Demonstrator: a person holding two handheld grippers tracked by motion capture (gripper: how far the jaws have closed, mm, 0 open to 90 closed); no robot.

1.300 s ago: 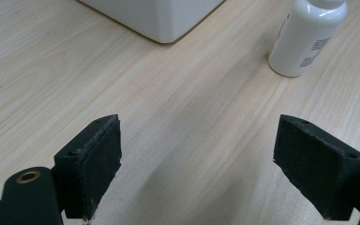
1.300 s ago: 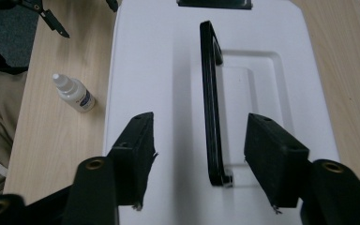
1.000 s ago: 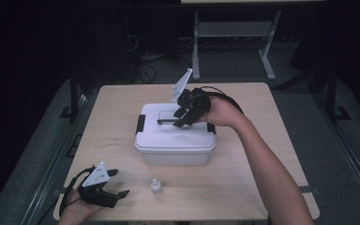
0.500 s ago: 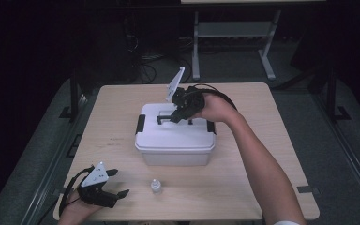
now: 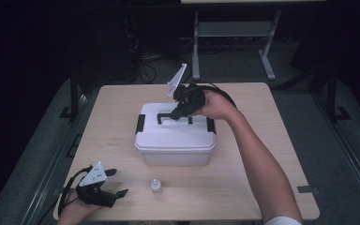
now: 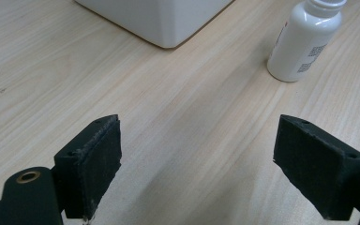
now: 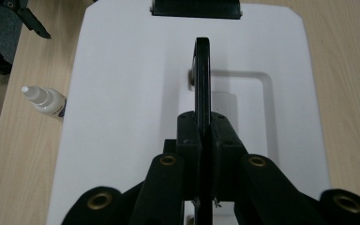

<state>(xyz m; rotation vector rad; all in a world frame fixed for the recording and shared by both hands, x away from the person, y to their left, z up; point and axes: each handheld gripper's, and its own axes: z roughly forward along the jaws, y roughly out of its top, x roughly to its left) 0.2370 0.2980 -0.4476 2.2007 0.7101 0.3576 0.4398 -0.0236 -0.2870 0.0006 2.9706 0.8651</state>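
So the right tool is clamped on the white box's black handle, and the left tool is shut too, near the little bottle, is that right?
Not quite. The left tool is open: the left gripper view shows its jaws wide apart over bare table, the little bottle beyond them. The right tool is indeed clamped on the black handle of the white box.

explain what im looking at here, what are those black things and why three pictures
There is no robot: a person sits at a wooden table holding a hand-held two-jaw claw in each hand. The wide picture is from a camera above the table. The other two come from small cameras riding on each claw, looking along its black jaws.

On the table stand a white storage box with black latches and a small white bottle. The right claw is shut on the box's black carry handle, seen edge-on between its jaws in its own camera. The left claw rests open near the table's front corner, holding nothing, with the bottle ahead of it.
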